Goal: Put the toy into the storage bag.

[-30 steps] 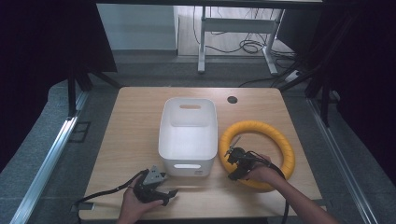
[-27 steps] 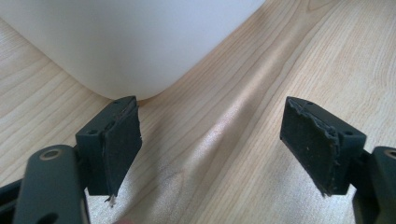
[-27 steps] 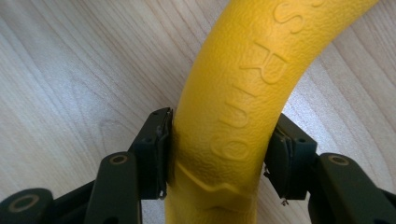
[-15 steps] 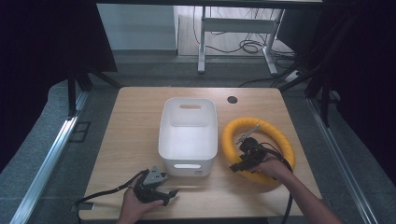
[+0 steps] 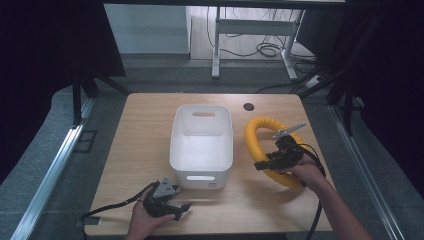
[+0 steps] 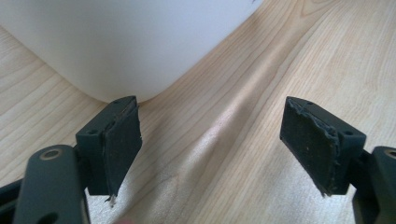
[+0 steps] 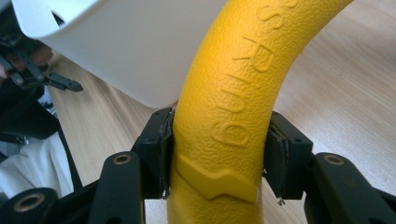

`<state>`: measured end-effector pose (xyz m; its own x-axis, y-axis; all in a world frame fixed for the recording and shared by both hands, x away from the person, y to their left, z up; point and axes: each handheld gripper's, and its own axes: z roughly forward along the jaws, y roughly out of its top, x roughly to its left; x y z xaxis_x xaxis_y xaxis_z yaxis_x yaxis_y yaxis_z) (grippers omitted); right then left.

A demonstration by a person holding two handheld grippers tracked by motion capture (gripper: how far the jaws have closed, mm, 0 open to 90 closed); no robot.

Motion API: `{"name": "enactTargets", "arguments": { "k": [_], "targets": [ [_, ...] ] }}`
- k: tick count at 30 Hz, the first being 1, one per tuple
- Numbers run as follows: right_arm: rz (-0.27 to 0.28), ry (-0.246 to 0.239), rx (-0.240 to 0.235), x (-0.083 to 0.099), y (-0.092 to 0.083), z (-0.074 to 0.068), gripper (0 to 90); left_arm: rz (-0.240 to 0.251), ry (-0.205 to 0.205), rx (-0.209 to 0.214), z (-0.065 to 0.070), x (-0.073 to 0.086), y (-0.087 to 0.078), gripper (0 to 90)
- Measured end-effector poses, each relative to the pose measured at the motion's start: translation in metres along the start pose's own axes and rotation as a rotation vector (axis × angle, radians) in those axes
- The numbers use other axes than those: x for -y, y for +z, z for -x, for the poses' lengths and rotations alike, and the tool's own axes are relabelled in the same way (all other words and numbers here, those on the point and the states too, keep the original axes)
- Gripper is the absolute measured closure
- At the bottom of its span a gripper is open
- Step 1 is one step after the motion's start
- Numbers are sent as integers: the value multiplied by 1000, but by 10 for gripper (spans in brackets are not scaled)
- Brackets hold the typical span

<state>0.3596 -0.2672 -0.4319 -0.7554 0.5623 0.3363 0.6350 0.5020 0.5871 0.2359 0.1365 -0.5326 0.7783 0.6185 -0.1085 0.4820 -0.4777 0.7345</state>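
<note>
Since the earlier frame the ring (image 5: 260, 145) has tipped up: its far side now stands off the table (image 5: 140, 150) and it looks narrower from above, with the right gripper (image 5: 265, 163) nearer the bin (image 5: 202, 145). The right gripper is clamped on the ring's near-left part, both pads pressed against the yellow tube (image 7: 233, 107), whose raised lettering shows in the right gripper view. The ring sits just right of the white bin, near its wall. The left gripper (image 5: 181, 209) has not moved; it rests at the table's near edge, just in front of the bin, jaws wide apart with nothing between them, bare wood below (image 6: 224, 154).
</note>
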Motion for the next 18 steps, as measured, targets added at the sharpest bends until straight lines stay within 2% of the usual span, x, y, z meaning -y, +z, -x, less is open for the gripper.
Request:
{"name": "enactTargets", "arguments": {
  "k": [18],
  "targets": [
    [97,25,-26,-4,-23,8,491,2,0,0,0,0,0,207]
  ]
}}
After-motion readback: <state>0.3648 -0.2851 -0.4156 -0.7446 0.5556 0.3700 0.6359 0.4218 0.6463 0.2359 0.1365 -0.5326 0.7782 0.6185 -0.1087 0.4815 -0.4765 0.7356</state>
